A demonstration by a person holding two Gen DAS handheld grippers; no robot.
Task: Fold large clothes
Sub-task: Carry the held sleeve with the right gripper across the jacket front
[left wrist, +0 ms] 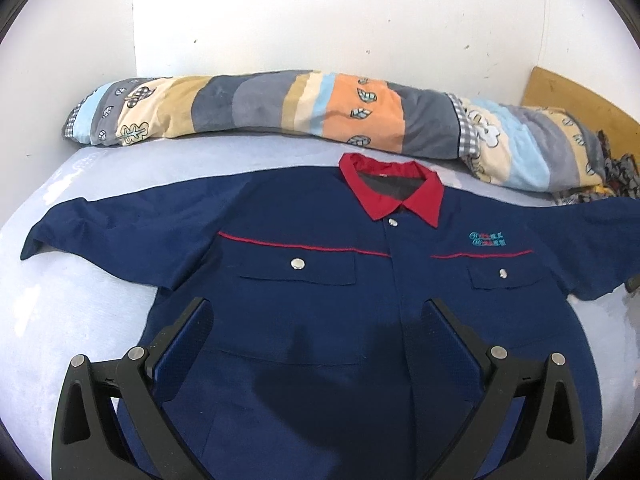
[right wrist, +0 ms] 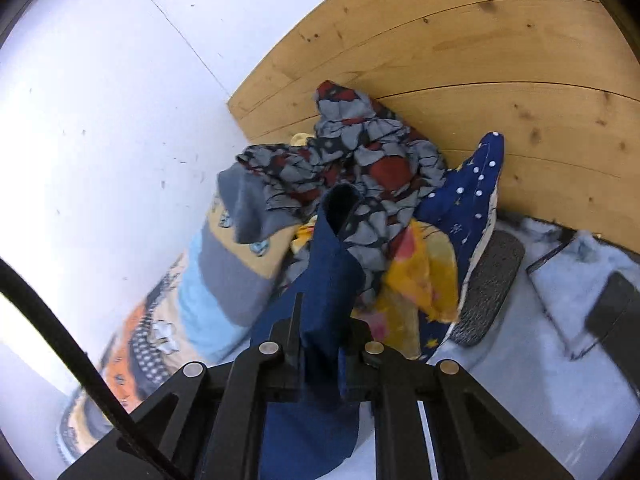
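On a pale blue bed (left wrist: 80, 300) against a white wall (left wrist: 320, 20), the left gripper (left wrist: 316, 312) hangs spread above the jacket (left wrist: 320, 280); the right gripper (right wrist: 320, 344) pinches its sleeve (right wrist: 332, 264), with a wooden headboard (right wrist: 480, 60) ahead.

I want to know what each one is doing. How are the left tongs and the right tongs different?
The left tongs are wide open, while the right tongs are shut. The left tongs hold nothing and hover over the blue jacket; the right tongs pinch its sleeve. Both are black with two fingers.
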